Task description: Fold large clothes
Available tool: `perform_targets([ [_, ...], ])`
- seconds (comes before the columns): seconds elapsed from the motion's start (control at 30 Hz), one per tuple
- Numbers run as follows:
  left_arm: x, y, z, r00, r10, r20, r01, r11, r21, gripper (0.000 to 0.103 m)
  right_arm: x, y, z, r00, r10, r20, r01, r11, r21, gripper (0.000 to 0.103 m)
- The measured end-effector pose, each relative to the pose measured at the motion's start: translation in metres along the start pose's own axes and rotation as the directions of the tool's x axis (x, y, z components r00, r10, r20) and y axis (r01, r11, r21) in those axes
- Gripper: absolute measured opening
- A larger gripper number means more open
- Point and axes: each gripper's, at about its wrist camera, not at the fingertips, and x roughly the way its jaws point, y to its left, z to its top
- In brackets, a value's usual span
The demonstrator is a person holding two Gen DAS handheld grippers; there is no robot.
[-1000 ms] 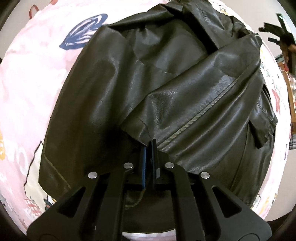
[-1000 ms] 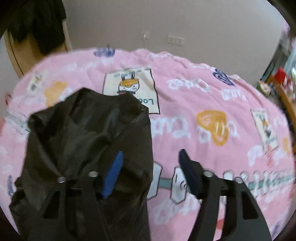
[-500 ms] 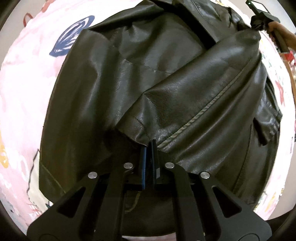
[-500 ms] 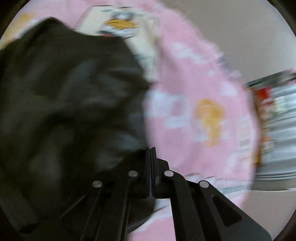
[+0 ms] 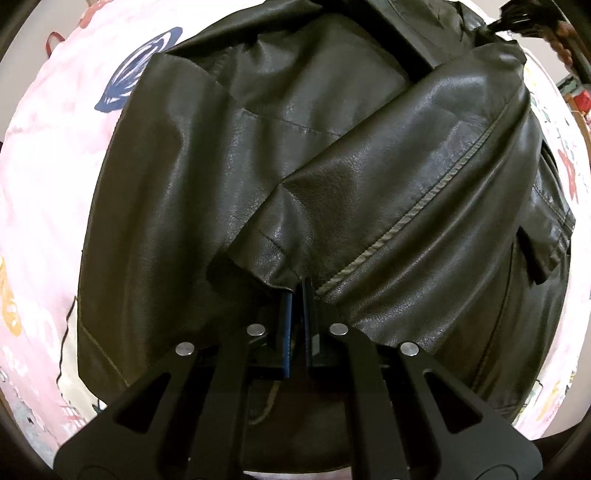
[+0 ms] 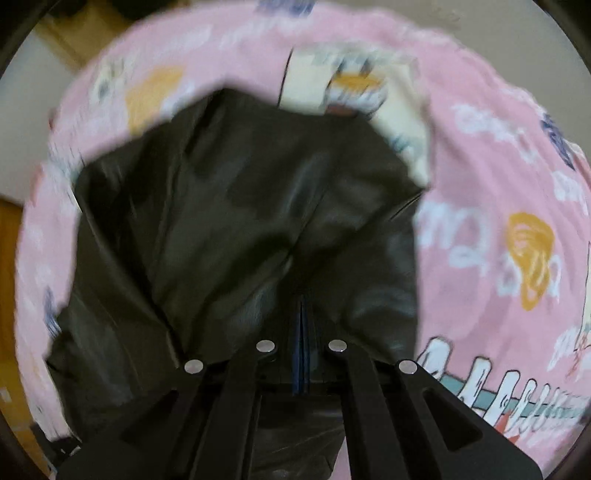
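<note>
A black leather jacket [image 5: 332, 147] lies spread on a pink cartoon-print bedspread [image 5: 55, 166]. One sleeve [image 5: 424, 177], with a grey seam, is folded diagonally across the body. My left gripper [image 5: 297, 291] points down and is shut on the cuff end of that sleeve. In the blurred right wrist view the jacket [image 6: 240, 221] fills the middle. My right gripper [image 6: 303, 299] is shut there, and leather creases run into its tips. It also shows at the jacket's far corner [image 5: 524, 20] in the left wrist view, held by a hand.
The bedspread [image 6: 480, 166] reaches well past the jacket to the right in the right wrist view. Wooden furniture [image 6: 11, 258] stands at the left edge and a plain wall [image 6: 498, 37] lies behind. Cluttered shelving [image 5: 580, 96] shows at the far right.
The right gripper went from wide open over the jacket's edge to shut, tipping down onto the leather. The left gripper, still shut on the sleeve, sank a little closer to the jacket.
</note>
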Motion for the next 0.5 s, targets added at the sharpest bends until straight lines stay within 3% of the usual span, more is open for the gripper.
perform_targets([
  [0.1,0.0,0.001,0.002,1.0,-0.007,-0.001,0.007,1.0,-0.011,0.005,0.016,-0.009,0.0,0.998,-0.052,-0.031,0.054,0.998,0.045,0.0],
  [0.27,0.005,-0.002,0.005,1.0,-0.026,-0.007,0.026,0.999,-0.032,0.005,0.028,-0.039,0.001,0.998,-0.063,-0.032,0.066,0.989,0.136,0.0],
  [0.5,0.016,-0.019,0.005,0.998,0.055,-0.027,-0.054,0.998,0.036,0.007,0.036,-0.055,0.007,0.99,-0.137,0.04,0.126,0.97,0.209,0.0],
])
